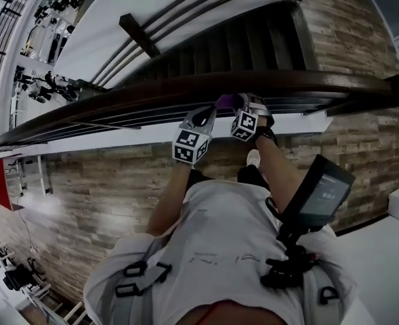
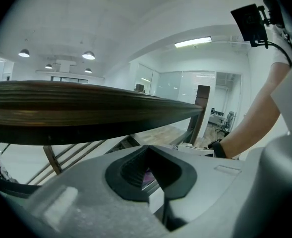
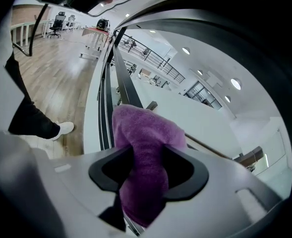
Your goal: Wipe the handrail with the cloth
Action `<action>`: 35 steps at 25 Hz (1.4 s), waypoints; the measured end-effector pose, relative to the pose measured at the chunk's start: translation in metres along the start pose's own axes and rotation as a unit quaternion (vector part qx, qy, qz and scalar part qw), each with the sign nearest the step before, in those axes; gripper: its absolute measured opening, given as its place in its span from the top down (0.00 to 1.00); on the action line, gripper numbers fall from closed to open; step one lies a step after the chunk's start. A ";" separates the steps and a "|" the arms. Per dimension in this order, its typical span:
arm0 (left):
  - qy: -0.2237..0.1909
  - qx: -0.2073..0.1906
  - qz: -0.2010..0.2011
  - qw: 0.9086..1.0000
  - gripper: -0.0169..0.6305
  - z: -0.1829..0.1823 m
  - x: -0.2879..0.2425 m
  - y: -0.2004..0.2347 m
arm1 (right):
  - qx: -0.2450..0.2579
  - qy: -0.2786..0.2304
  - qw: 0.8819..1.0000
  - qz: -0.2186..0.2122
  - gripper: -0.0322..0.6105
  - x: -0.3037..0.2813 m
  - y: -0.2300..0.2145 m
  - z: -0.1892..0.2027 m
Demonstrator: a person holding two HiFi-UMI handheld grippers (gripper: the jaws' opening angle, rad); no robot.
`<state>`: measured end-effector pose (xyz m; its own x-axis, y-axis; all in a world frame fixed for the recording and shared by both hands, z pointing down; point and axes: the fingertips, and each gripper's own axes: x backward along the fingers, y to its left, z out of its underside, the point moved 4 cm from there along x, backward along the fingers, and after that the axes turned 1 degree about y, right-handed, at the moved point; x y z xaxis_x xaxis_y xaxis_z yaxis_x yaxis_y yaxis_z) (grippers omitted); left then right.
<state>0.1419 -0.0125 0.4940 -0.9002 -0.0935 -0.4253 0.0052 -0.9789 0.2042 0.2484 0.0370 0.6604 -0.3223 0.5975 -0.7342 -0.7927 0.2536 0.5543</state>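
Observation:
A dark wooden handrail (image 1: 118, 100) curves across the head view, and in the left gripper view the same handrail (image 2: 86, 110) passes close overhead. Both grippers sit side by side just under it. My right gripper (image 1: 242, 105) (image 3: 146, 167) is shut on a purple cloth (image 3: 143, 133), which bulges out past its pads; that cloth (image 1: 225, 101) shows against the rail. My left gripper (image 1: 209, 114) (image 2: 148, 171) points at the cloth from the left. Its jaws stand close together with a sliver of purple in the slit; whether they pinch it is unclear.
Thin metal rails (image 1: 152, 117) run under the handrail, with a dark post (image 1: 137, 34) and stairs (image 1: 253, 42) beyond. A wood-plank floor (image 1: 84, 188) lies below, where the person's white shoe (image 1: 253, 158) stands. A dark screen (image 1: 319, 195) hangs at the chest.

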 end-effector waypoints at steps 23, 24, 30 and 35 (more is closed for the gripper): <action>0.053 -0.040 0.147 0.987 0.97 0.007 -0.138 -0.141 | -0.009 0.032 0.999 0.032 0.65 0.043 -0.063 0.166; 0.053 -0.042 0.152 0.986 0.97 0.007 -0.140 -0.144 | -0.011 0.033 0.999 0.029 0.65 0.044 -0.064 0.170; 0.061 -0.049 0.169 0.983 0.97 0.008 -0.155 -0.157 | -0.017 0.040 0.998 0.047 0.64 0.055 -0.077 0.194; 0.059 -0.051 0.182 0.980 0.97 0.008 -0.164 -0.165 | -0.015 0.045 0.997 0.053 0.64 0.065 -0.082 0.210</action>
<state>0.2849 0.1657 0.5373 -0.7739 -0.4536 -0.4419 0.3648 -0.8897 0.2744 0.4013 0.2148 0.6490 -0.4497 0.5486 -0.7048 -0.7658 0.1693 0.6204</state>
